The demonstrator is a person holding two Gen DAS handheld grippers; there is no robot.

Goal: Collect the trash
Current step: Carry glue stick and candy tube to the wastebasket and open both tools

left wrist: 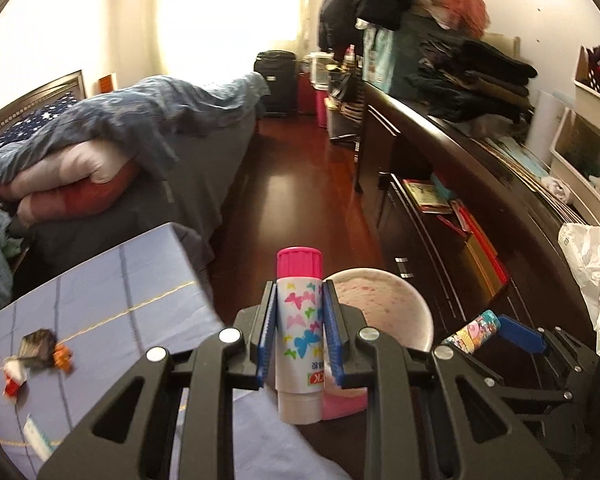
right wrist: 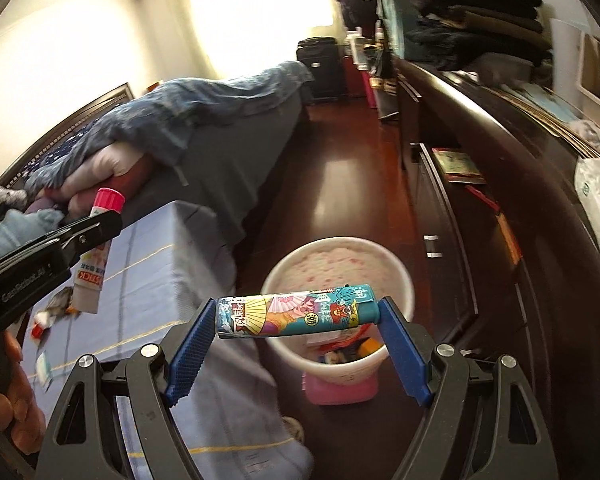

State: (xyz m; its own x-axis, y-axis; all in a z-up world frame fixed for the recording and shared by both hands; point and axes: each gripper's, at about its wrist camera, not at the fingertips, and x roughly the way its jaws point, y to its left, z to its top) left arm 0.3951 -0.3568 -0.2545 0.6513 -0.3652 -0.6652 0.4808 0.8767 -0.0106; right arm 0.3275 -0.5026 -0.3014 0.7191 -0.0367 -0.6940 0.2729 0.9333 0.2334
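We hold the glue stick (left wrist: pixel 300 332) in our left claw (left wrist: pixel 300 336) and the lighter (right wrist: pixel 296 311) crosswise in our right claw (right wrist: pixel 296 320) over the bin (right wrist: pixel 400 276) beside the table's (right wrist: pixel 148 280) corner, so releasing comes next.

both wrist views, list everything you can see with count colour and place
glue stick with butterfly print: 1, white with pink cap, upright between the left fingers
printed lighter: 1, teal with cartoon art, crosswise between the right fingers, above the bin
round waste bin: 1, pale speckled with pink base, on the floor, some trash inside
cloth-covered surface: 1, lavender with thin lines, left of the bin
small scraps: a few, grey, orange, red, on the cloth
bed with bedding: 1, blue-grey, far left
long dresser: 1, dark wood, right
folded clothes: 1 pile, dark, on the dresser
plastic bag: 1, white, right edge
suitcase: 1, black, far end
left gripper: 1, black with blue pads
right gripper: 1, black with blue pads
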